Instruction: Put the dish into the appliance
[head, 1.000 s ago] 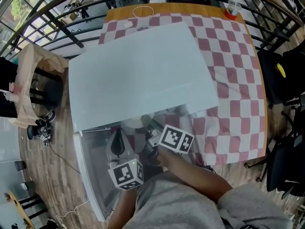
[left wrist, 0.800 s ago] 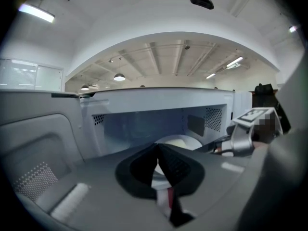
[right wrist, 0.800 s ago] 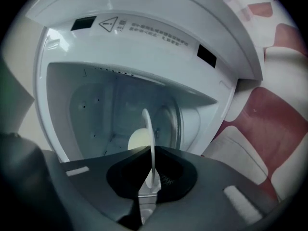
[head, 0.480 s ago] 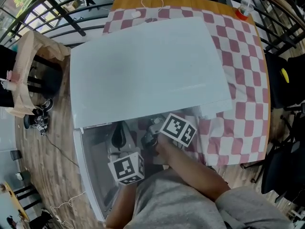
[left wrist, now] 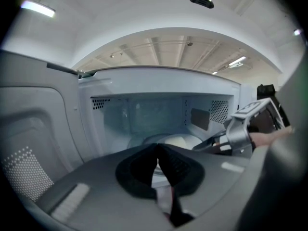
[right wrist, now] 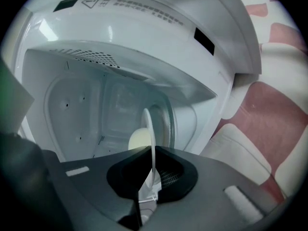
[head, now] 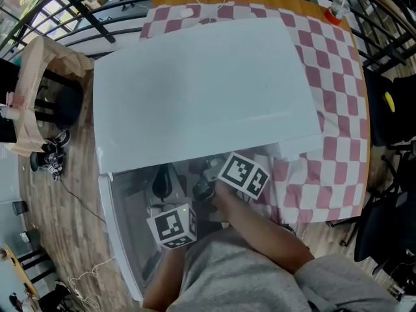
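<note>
1. Nearest the person, a grey sleeve (head: pixel 240 278) leads to 2 marker cubes, the left one (head: pixel 172 229) lower in the head view and the right one (head: pixel 242 175) further in.
2. The left claw (left wrist: pixel 156 165) points into the open front of the microwave (head: pixel 195 90). Its 2 dark pads meet, with only a thin sliver of light between them and nothing in their grasp.
3. The right claw (right wrist: pixel 151 174) is closed on the near rim of the white dish (right wrist: pixel 152 134). In its own view the rim runs edge-on straight up from between the pads.
4. The open door (left wrist: pixel 33 143) stands at the left in the left claw's view, with a dotted patch low on its inner face.
5. The dish (left wrist: pixel 175 141) sits low inside the white cavity, at the right of its middle, with the right claw (left wrist: pixel 240 136) reaching to it from the right. Whether its base rests on the cavity floor is hard to judge from here.
6. A pale yellowish round patch (right wrist: pixel 139 139) shows just beside the dish, possibly something on it.
7. Beyond, the back wall has vent holes in both upper corners.
8. The microwave stands on a red and white checked cloth (head: pixel 331 96) that covers the wooden bench (head: pixel 260 2).
</note>
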